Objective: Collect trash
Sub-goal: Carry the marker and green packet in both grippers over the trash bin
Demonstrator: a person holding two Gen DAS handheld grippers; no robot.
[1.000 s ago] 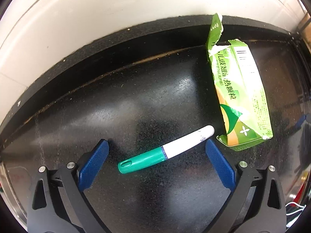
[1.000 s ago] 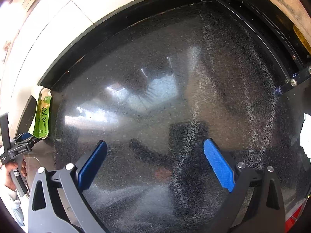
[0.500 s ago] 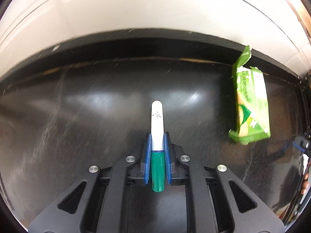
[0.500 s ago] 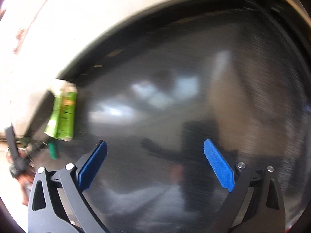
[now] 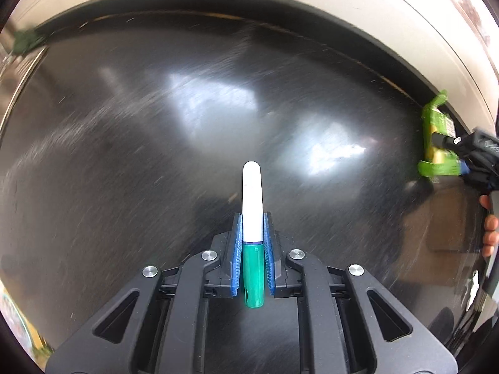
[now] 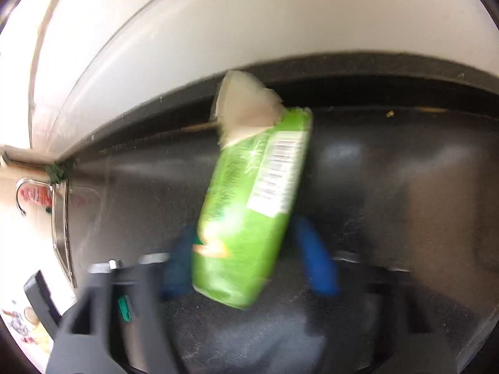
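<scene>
**Black stone counter, two pieces of trash in the tongs**

Black speckled stone, glossy with window glare, fills both wrist views: the countertop (image 5: 131,143) runs back to a raised dark lip under a pale wall (image 6: 218,25). At its left end in the right wrist view, a metal sink rim (image 6: 60,218) meets the stone.

Next in size is the green wrapper (image 6: 249,205), torn open at its top with white lining showing and a barcode panel on one side. It stands tilted between the blue pads (image 6: 315,258) of the right gripper (image 6: 246,265), whose jaws have just been closing around it; motion blur hides whether the pads already press on it. From the left wrist view the same wrapper (image 5: 436,143) sits at the far right of the counter near the back lip, with the right gripper's dark tip at it and a person's fingers (image 5: 489,227) on the handle below.

Smallest is the pen (image 5: 252,233), white barrel forward and green cap toward the camera. The left gripper (image 5: 252,249) is nearly closed, its blue pads clamped on the pen where white meets green, holding it above the stone.
</scene>
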